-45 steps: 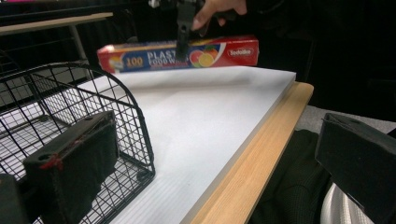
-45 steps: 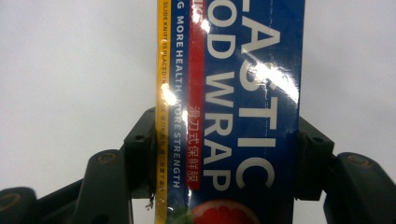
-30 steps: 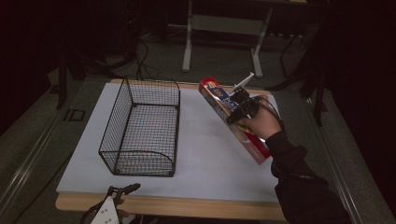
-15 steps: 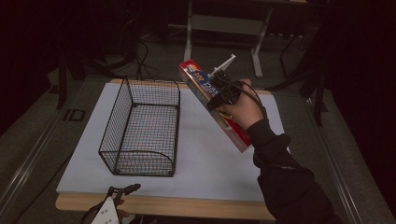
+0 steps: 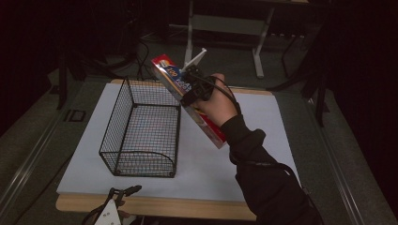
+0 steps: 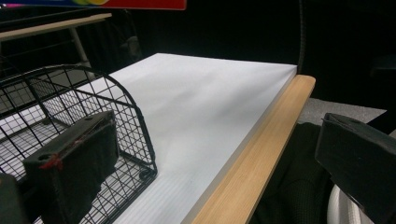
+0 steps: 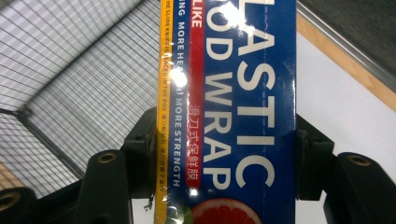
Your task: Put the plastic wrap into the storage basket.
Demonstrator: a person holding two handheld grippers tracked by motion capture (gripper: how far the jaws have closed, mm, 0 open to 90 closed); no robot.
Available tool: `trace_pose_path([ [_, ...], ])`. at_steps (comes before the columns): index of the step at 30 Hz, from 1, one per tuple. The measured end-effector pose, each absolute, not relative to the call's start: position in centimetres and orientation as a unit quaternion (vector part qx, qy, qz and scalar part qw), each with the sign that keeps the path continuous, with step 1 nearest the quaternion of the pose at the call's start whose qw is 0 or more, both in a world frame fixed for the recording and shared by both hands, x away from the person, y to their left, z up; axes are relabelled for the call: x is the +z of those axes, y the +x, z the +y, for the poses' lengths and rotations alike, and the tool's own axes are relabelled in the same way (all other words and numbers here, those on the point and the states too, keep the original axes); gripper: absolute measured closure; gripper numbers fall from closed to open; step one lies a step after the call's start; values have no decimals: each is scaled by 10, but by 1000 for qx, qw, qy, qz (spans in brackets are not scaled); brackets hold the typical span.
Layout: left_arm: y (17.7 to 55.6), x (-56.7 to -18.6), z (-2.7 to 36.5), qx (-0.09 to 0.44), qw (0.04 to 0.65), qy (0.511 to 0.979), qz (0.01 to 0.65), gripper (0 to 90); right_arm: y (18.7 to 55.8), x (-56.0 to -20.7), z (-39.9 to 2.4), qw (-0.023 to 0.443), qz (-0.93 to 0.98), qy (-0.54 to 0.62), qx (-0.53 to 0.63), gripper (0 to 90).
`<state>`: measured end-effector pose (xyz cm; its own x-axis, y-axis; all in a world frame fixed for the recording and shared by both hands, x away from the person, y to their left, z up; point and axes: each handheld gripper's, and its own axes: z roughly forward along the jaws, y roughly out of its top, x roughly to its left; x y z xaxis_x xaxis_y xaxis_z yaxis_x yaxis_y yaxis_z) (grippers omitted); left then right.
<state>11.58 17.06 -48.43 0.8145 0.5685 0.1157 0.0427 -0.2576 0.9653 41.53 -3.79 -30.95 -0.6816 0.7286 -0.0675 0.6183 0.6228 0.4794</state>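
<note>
- Evidently the job in hand is getting the plastic wrap box (image 5: 187, 98) into the wire basket (image 5: 141, 136): the right gripper (image 5: 195, 86) has its jaws clamped across the box's narrow width, and in the right gripper view the black jaws press on either long edge of the plastic wrap box (image 7: 233, 107).
- The box is carried in the air, tilted, with its far end raised over the basket's right-hand wall and its near end hanging lower over the white sheet (image 5: 263, 140). Held near its middle like that, I'd say it stays balanced and won't swing.
- The basket stands upright on the sheet's left half with its open top facing up and nothing inside, so there is room to lay a long box flat along it.
- The left gripper (image 5: 115, 206) waits at the near edge of the table (image 5: 155, 206), well away from the work. In the left gripper view its jaws stand wide apart with nothing between them, the basket's rounded end (image 6: 93, 116) just ahead.
- My guess is that the next move calls for levelling the box and lining it up with the basket's long side; left tilted, one end could catch on the wire rim.
</note>
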Motion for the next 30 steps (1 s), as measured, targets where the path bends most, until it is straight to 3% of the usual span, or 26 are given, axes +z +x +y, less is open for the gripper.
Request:
trace_pose_path([
  [17,112,-483,170,229,579,758,193,1,418,-323,43,112,885,370,261,396],
  [30,111,-482,170,229,582,757,190,1,422,-342,80,132,875,373,280,394],
])
